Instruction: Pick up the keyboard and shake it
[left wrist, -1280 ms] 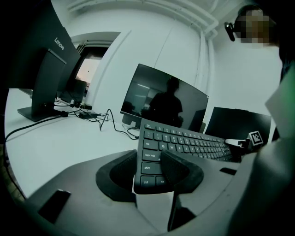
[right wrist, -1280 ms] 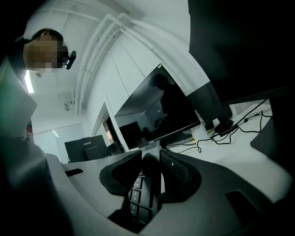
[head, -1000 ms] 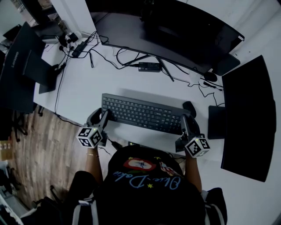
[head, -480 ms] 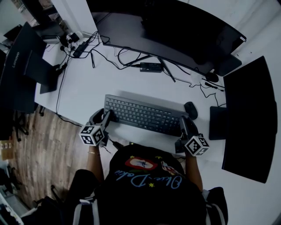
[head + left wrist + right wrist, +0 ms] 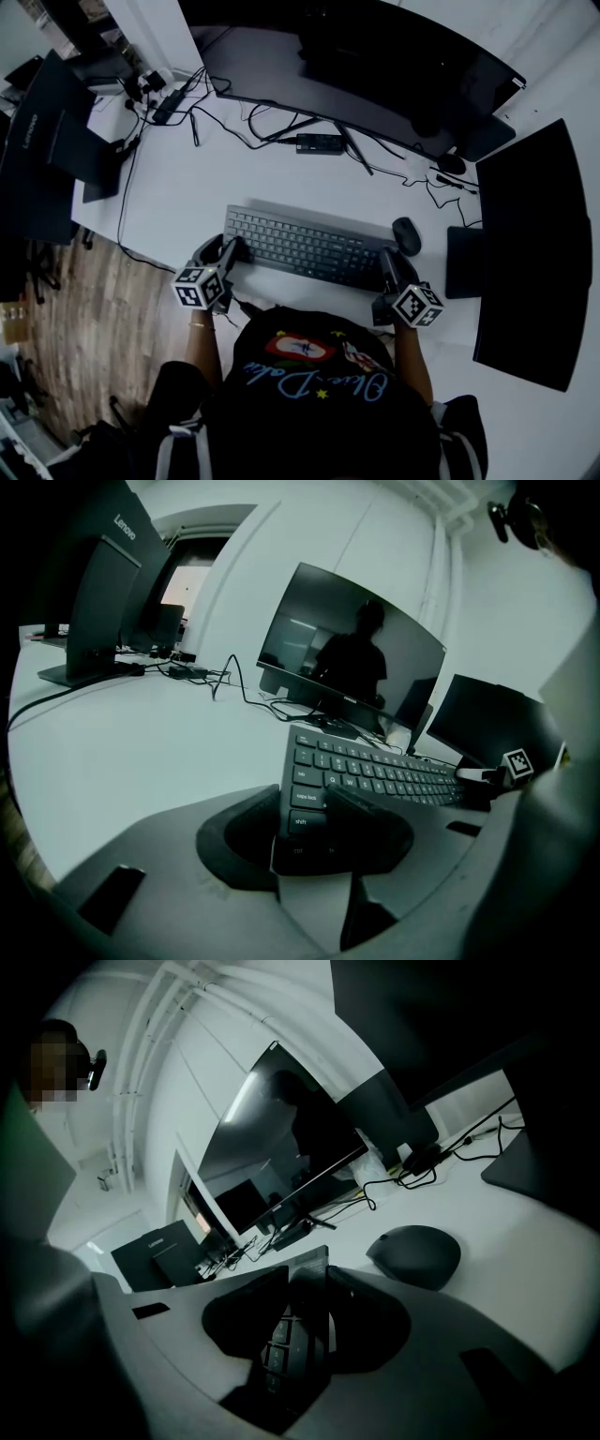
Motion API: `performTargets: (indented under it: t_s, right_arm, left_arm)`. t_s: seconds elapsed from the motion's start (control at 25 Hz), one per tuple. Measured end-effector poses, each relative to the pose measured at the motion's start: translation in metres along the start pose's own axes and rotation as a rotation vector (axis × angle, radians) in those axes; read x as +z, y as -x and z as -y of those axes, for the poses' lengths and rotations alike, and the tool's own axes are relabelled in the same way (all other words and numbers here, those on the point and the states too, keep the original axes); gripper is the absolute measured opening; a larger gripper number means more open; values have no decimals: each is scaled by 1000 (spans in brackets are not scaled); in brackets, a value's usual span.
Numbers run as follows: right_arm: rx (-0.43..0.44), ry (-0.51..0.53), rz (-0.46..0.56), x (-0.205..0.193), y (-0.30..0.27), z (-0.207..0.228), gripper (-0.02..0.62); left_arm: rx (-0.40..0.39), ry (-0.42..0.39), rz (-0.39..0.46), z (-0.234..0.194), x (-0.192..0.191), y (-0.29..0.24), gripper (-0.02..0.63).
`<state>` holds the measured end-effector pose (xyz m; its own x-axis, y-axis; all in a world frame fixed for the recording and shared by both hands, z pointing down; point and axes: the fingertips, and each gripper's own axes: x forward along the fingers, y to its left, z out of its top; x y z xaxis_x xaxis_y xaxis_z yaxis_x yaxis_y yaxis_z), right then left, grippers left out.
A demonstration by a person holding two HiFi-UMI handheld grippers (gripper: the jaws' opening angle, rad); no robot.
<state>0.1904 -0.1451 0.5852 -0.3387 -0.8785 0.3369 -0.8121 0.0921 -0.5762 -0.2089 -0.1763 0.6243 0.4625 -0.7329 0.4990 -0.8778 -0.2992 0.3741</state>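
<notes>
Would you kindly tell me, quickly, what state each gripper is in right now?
Left gripper: closed on the left end of the keyboard.
Right gripper: closed on the keyboard's right end.

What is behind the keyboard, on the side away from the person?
Behind the keyboard lies bare white desk, then loose cables, a small black power adapter and a wide curved monitor. The monitor covers whatever lies on the desk beyond it.
</notes>
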Motion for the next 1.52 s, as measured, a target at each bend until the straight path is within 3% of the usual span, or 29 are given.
performTargets:
  t_s: [0.48,0.96,1.52]
  right_arm:
    - [-34,-18,-63,-10,-14,12,117]
    - [-110,-8,-190,-17,-28,23,120]
    - [-178,93,-296,-24,-34,29,130]
  left_arm:
    - [30,-13,-71,-5,-5,-10,144]
    - [81,-17,-154,-8,-8,-20,144]
    - [94,-6,-168,-6,-4,-19,155]
